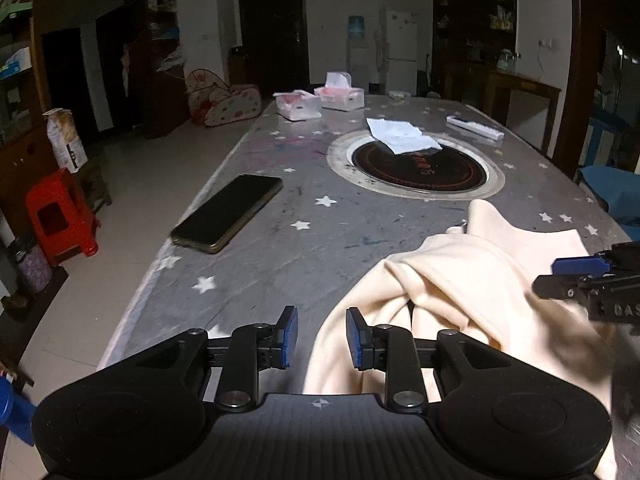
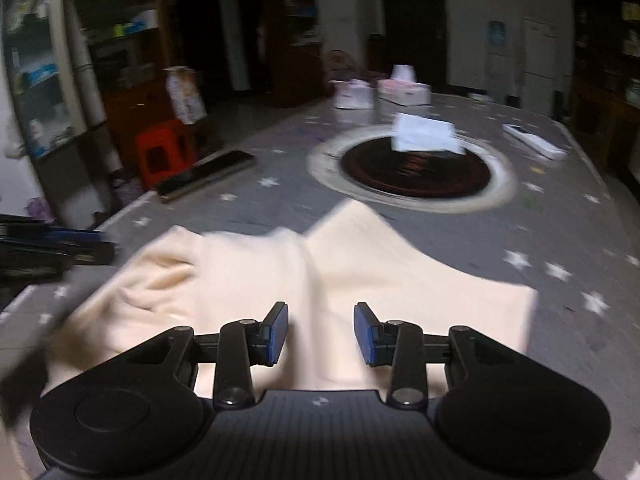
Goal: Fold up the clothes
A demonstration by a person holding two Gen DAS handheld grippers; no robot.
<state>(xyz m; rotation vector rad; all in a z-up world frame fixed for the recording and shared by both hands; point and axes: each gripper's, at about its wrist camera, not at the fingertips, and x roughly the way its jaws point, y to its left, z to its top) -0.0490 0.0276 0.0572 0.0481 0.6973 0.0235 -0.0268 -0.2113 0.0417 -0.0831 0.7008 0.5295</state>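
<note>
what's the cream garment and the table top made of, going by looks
Cream garment: soft matte fabric, probably knit cotton or fleece; it slumps in rounded folds. Table top: looks like a thin grey star-printed plastic or vinyl cover; faint sheen, scuffs and pen marks.

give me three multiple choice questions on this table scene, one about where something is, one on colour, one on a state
1. Where does the phone lie?
A. on the garment
B. near the table's left edge, left of the round inset
C. on the red stool

2. What colour is the garment?
A. cream
B. navy
C. green

3. How do the left gripper's jaws stand?
A. shut on the garment
B. shut on the phone
C. open, holding nothing

Key:
1 B, the phone rests on the grey starred table by its left edge, left of the inset.
2 A, the cloth is pale cream in both views.
3 C, a clear gap shows between the blue pads, with nothing between them.
</note>
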